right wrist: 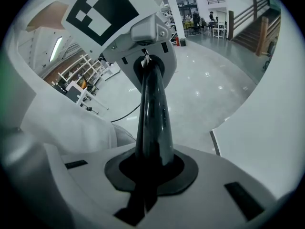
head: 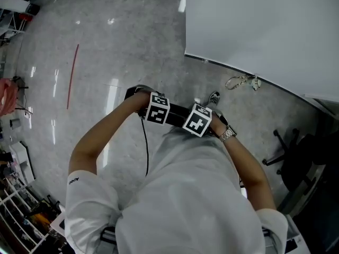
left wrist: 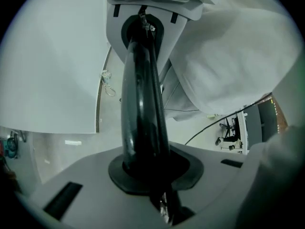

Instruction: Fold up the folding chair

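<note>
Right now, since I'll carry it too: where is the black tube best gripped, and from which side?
Probably take the black tube on its bare run, from above, jaws across it, as the left gripper and right gripper hold it: it is slim, round and roughly level across the person's front, so a downward gripper spans it.

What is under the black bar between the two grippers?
Under the black bar, only grey floor and a shoe show. The person's white shirt covers anything lower.

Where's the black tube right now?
Head view, centre: the black tube lies crosswise just ahead of the person's torso, clamped by the left tool on its left and the right tool on its right.
</note>
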A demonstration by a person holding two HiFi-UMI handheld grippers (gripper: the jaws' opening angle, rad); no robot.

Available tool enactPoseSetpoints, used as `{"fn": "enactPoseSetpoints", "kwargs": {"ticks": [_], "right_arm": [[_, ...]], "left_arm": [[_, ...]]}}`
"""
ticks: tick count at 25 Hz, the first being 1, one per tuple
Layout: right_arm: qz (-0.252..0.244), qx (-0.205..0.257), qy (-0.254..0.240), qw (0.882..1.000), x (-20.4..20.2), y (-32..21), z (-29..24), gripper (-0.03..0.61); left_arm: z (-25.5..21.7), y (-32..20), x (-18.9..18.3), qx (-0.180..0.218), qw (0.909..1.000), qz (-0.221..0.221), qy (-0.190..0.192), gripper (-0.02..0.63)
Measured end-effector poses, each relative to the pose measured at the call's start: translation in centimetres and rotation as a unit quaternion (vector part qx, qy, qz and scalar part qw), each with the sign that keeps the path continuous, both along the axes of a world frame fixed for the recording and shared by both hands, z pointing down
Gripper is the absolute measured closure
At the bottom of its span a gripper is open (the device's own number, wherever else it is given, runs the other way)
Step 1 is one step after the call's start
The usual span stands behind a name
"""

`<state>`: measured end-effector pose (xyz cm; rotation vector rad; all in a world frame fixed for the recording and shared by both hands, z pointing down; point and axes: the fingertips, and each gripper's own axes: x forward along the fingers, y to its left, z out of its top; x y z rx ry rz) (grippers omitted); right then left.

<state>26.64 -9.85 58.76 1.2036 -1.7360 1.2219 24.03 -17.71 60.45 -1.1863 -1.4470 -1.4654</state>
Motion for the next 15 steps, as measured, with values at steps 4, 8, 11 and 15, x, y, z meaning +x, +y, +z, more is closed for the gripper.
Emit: {"fn": "enactPoseSetpoints", "kwargs": {"ticks": [4,8,11,15], "right_arm": [[0.016,-0.008,-0.014,1.0,3.9,0.8,0.8,0.534],[0.014,-0.01,-0.006,1.0,7.7,2.8,0.6,0.534],[-0.007,-0.006,0.005,1.0,10.6,3.6,0.8,0.534],[-0.034,-0.009,0.011,0.999,13.8,3.9,0.3,0.534]], "left_arm": [[0.8,0.8,4.4,-0.011,0.9998,-0.016,-0.003,0.558],[0.7,2.8,8.3,-0.009,0.9998,-0.019,-0.005,0.558],[0.8,3.6,10.9,-0.007,0.9992,-0.04,0.0,0.558],[0.5,3.9,13.8,-0.02,0.9967,-0.074,0.024,0.558]]}}
